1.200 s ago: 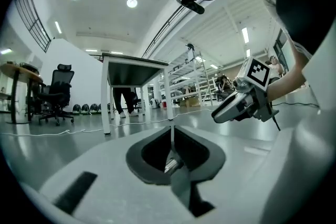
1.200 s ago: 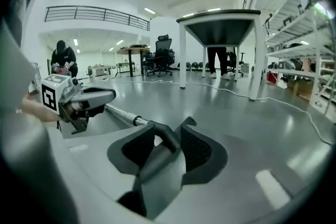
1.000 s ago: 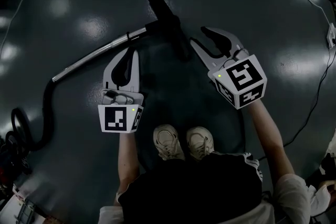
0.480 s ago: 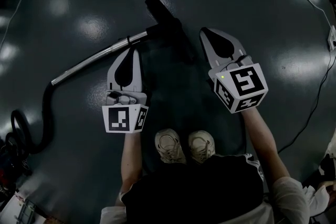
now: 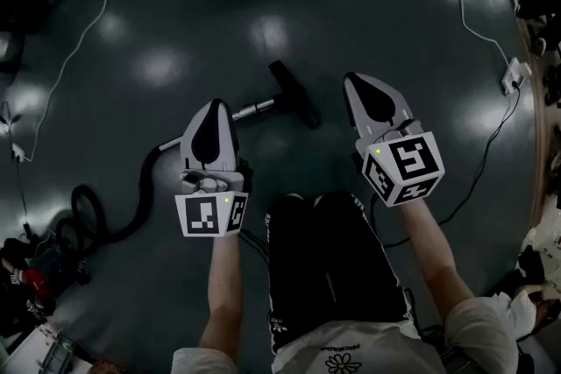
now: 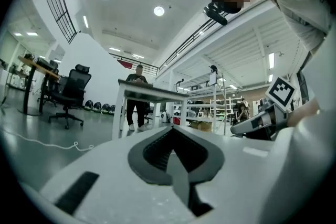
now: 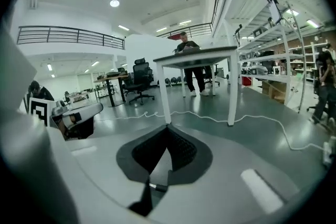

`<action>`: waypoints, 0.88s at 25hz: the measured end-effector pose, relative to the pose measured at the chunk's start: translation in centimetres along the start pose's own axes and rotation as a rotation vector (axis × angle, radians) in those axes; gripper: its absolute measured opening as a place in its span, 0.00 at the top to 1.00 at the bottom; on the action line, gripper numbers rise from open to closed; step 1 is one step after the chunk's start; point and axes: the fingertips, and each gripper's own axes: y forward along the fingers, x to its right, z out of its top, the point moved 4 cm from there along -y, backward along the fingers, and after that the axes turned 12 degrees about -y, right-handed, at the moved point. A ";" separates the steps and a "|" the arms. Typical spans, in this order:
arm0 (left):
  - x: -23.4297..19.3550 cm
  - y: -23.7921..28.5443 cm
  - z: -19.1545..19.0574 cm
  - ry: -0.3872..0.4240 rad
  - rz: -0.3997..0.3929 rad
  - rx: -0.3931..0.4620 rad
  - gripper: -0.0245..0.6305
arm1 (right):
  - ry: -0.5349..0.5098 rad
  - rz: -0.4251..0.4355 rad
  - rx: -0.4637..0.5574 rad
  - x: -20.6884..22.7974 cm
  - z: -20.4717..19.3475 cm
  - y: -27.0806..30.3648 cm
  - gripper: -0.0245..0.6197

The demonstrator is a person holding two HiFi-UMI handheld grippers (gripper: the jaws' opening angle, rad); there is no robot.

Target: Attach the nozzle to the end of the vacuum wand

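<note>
L gripper [image 5: 216,104] & R gripper [image 5: 351,79] lifted away from nozzle [image 5: 294,92], both shut.

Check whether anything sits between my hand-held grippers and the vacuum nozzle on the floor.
Nothing visible does. The nozzle lies on the floor at the end of the wand, in plain sight between the left hand-held gripper and the right hand-held gripper, both shut and empty.

Dark glossy floor [image 5: 289,4]: vacuum wand [image 5: 254,109], nozzle [image 5: 294,94] at its end, black hose [image 5: 140,197], white cable [image 5: 79,57].
</note>
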 end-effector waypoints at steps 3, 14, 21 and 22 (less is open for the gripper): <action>6.2 -1.8 16.4 -0.025 -0.004 0.023 0.96 | 0.025 -0.017 0.036 -0.1 15.6 -8.1 0.95; 23.7 -10.9 45.6 0.045 -0.081 0.107 0.96 | -0.062 -0.117 0.193 -0.3 43.3 -31.7 0.95; 26.9 -13.2 46.2 -0.036 -0.132 0.150 0.96 | -0.066 -0.085 0.200 -2.6 42.0 -35.3 0.95; 27.1 -13.4 46.2 -0.038 -0.139 0.151 0.96 | -0.058 -0.081 0.205 -3.1 41.9 -35.6 0.95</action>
